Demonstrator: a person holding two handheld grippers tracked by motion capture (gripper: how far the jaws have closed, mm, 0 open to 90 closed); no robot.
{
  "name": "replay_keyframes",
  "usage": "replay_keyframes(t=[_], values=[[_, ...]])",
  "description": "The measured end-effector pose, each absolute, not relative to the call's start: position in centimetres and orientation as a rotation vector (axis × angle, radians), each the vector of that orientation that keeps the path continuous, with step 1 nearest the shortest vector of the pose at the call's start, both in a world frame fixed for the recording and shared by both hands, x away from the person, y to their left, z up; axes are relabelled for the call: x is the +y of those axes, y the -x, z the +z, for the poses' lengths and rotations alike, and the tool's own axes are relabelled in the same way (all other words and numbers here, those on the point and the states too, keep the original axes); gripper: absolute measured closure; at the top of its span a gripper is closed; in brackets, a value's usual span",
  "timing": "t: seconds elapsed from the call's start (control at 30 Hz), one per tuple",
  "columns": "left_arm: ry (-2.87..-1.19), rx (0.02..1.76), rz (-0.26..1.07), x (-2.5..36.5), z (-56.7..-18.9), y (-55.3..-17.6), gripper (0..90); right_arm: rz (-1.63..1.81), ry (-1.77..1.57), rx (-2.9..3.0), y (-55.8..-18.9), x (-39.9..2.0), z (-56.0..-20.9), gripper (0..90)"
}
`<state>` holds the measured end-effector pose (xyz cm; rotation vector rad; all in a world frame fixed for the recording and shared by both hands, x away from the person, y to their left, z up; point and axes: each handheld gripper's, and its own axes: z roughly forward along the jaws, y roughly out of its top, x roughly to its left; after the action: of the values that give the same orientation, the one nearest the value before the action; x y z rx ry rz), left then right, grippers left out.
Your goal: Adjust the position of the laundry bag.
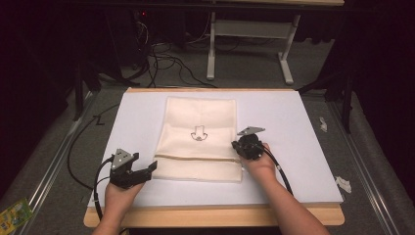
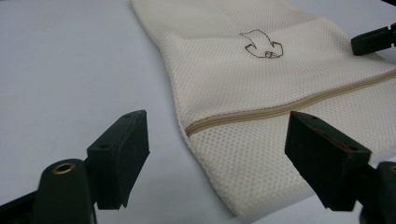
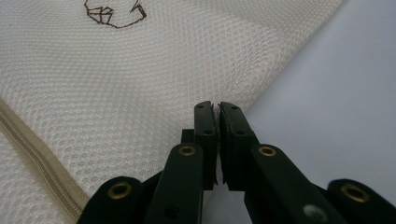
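We are working on a cream mesh bag (image 1: 199,139) that is lying flat on the white board (image 1: 293,122) which covers the table. The bag is lying near the middle of the board, with its top end toward the far edge and its bottom end toward the near edge. A beige zipper (image 1: 195,157) is running across the bag from side to side, close to the bottom end. A small dark drawing (image 1: 198,133) is showing in the middle of the cloth.

We are holding the left gripper (image 1: 150,168) near the left near part of the board, just beside the bottom left corner of the bag. In the left gripper view its jaws are standing wide apart, and nothing is between them; the left end of the zipper (image 2: 280,109) and the corner of the bag (image 2: 247,154) are lying in front of them.

We are holding the right gripper (image 1: 240,147) at the right edge of the bag, near the right end of the zipper. In the right gripper view its jaws are pressed together, with the tips (image 3: 217,108) at the border of the mesh (image 3: 154,79). We cannot tell if they are pinching the cloth or only touching it.
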<state>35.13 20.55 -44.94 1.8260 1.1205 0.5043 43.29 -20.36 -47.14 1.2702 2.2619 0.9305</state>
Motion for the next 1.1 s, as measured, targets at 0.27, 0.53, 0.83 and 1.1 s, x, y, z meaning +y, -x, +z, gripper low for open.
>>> replay_keyframes(t=[0.27, 0.53, 0.83, 1.1], values=[[-1.863, 1.095, 0.489, 19.6, -45.2, -35.1, 23.1, 0.918, -1.306, 2.216, -41.6, -24.5, -46.8, 87.1], [-1.887, 1.065, 0.479, 18.6, -45.2, -34.7, 23.2, 0.902, -1.375, 2.163, -41.0, -28.4, -46.9, 82.9], [-1.911, 1.045, 0.476, 17.9, -45.4, -34.5, 23.6, 0.982, -1.415, 2.073, -39.6, -30.9, -45.6, 66.8], [-1.927, 1.029, 0.473, 17.3, -45.5, -34.5, 24.1, 1.031, -1.402, 2.028, -35.5, -33.9, -44.4, 65.3]])
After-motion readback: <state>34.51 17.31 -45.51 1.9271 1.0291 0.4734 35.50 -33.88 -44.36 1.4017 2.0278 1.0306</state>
